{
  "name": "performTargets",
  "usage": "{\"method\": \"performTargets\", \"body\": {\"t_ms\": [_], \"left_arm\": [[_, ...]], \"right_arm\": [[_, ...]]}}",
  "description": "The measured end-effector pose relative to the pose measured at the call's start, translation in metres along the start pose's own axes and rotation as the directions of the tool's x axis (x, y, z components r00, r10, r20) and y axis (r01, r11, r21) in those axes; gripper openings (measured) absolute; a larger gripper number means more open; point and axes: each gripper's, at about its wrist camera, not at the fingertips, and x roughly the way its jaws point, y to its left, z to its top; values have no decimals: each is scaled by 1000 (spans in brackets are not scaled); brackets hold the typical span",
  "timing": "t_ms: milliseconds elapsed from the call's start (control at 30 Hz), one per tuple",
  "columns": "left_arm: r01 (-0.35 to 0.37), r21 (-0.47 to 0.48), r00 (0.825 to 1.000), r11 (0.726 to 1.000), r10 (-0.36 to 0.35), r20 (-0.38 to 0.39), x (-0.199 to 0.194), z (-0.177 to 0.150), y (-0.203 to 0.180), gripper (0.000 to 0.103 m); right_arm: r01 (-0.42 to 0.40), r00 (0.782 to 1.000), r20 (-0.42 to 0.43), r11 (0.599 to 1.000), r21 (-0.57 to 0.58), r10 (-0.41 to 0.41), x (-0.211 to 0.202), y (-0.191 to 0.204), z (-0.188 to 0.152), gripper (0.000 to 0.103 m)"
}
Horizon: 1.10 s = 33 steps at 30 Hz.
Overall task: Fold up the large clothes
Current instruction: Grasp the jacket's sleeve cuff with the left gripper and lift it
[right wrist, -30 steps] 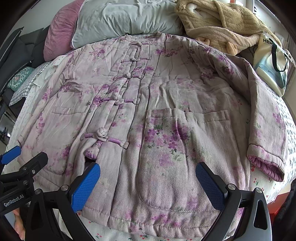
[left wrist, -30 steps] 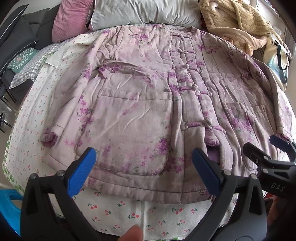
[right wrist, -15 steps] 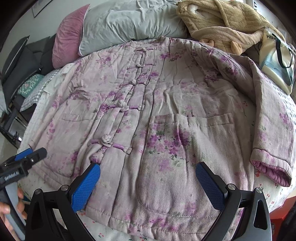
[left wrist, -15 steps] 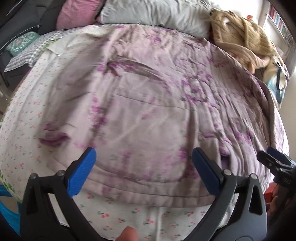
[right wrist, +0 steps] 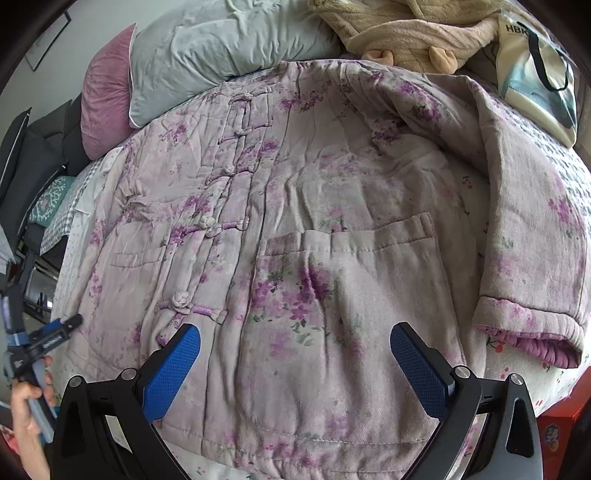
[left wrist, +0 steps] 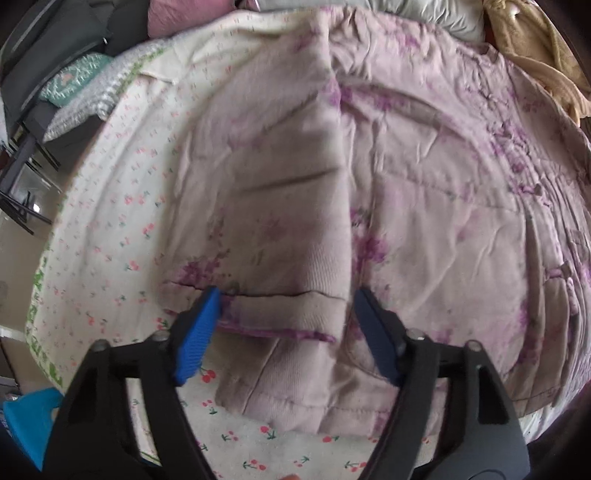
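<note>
The quilted jacket (right wrist: 332, 206) was soft matt cotton-like cloth, creased, with corded knot buttons (right wrist: 207, 221). The bedsheet (left wrist: 110, 206) under it was thin matt printed fabric. Upper right, a robe (right wrist: 406, 33) looked fleecy and the tote bag (right wrist: 535, 74) smooth. The right gripper (right wrist: 295, 365) had matt black plastic arms with textured blue pads (right wrist: 173, 365).

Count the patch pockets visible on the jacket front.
2. One pocket lies between the right tool's fingers, right of the button row; the other pocket lies left of the buttons. None seems hidden.
</note>
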Motion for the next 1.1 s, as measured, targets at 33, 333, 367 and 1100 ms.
{"method": "performTargets", "body": {"t_ms": [33,333,367,1100], "left_arm": [[-4,-6,1000,1000,4,-11,5,2,2,60],[-85,-95,969,992,105,223,-35,50,42,14],[-84,-128,963,988,114,246,-42,61,55,14],[-193,-516,902,834,358,242,-18,212,219,71]], "right_arm": [[-3,1000,-4,1000,-1,3,2,1,0,103],[10,999,-34,1000,-11,-10,13,6,-1,103],[14,999,-35,1000,-11,-15,14,6,0,103],[218,976,28,969,-113,-216,43,6,25,103]]}}
